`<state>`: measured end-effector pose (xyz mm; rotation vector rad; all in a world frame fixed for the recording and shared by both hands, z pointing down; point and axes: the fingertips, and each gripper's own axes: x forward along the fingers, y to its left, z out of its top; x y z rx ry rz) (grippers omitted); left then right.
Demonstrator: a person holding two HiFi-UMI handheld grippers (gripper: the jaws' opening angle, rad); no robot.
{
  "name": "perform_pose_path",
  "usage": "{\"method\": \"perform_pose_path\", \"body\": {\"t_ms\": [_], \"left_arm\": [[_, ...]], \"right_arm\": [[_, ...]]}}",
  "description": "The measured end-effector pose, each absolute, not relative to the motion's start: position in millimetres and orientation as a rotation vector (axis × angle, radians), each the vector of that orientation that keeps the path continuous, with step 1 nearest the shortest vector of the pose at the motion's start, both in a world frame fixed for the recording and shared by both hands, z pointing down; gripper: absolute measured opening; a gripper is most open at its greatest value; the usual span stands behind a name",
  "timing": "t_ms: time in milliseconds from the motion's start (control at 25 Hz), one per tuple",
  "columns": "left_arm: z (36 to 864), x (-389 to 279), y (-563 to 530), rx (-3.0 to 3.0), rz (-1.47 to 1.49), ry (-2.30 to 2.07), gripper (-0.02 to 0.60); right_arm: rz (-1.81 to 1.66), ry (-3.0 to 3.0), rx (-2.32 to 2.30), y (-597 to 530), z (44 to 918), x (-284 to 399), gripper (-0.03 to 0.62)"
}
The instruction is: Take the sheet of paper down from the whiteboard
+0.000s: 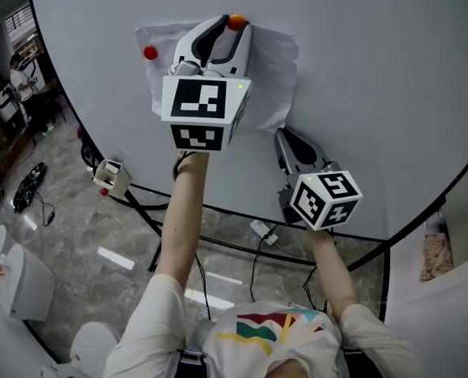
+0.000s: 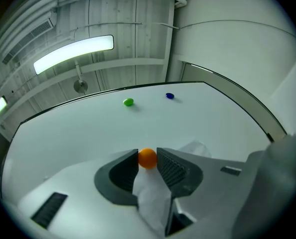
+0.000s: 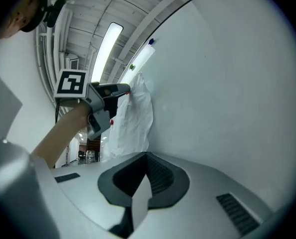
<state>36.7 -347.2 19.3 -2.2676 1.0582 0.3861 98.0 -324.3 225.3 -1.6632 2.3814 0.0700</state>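
A crumpled white sheet of paper (image 1: 273, 69) hangs on the whiteboard (image 1: 376, 69). A red magnet (image 1: 150, 52) pins its upper left corner. At its top edge sits an orange magnet (image 1: 235, 22), and my left gripper (image 1: 232, 28) is shut on it. In the left gripper view the orange magnet (image 2: 147, 158) is wedged between both pads, with paper (image 2: 153, 198) below it. My right gripper (image 1: 281, 136) is shut at the sheet's lower right corner. In the right gripper view a sliver of paper (image 3: 138, 203) shows between its closed jaws, and the sheet (image 3: 133, 118) rises from the tips.
A green magnet (image 2: 128, 102) and a blue magnet (image 2: 169, 96) sit higher on the board. Below the board's lower edge run the stand's black legs (image 1: 218, 242) and cables. A small box (image 1: 110, 177) hangs at the left, above a marble floor (image 1: 76, 235).
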Motion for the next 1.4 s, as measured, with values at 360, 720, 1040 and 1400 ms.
{"method": "perform_pose_path", "body": {"t_ms": [360, 720, 1040, 1400], "left_arm": [[-25, 37, -344, -2.262, 0.36, 1.078, 0.152], [-25, 36, -349, -2.268, 0.414, 1.098, 0.169], [5, -25, -348, -2.268, 0.536, 1.243, 0.236], [60, -114, -413, -2.311, 0.563, 1.469, 0.235]], "right_arm": [[0.082, 2.376, -1.676, -324, 217, 102, 0.014], [0.083, 2.383, -1.674, -321, 215, 99, 0.014], [0.088, 2.396, -1.667, -321, 218, 100, 0.014], [0.097, 2.422, -1.667, -325, 220, 97, 0.014]]}}
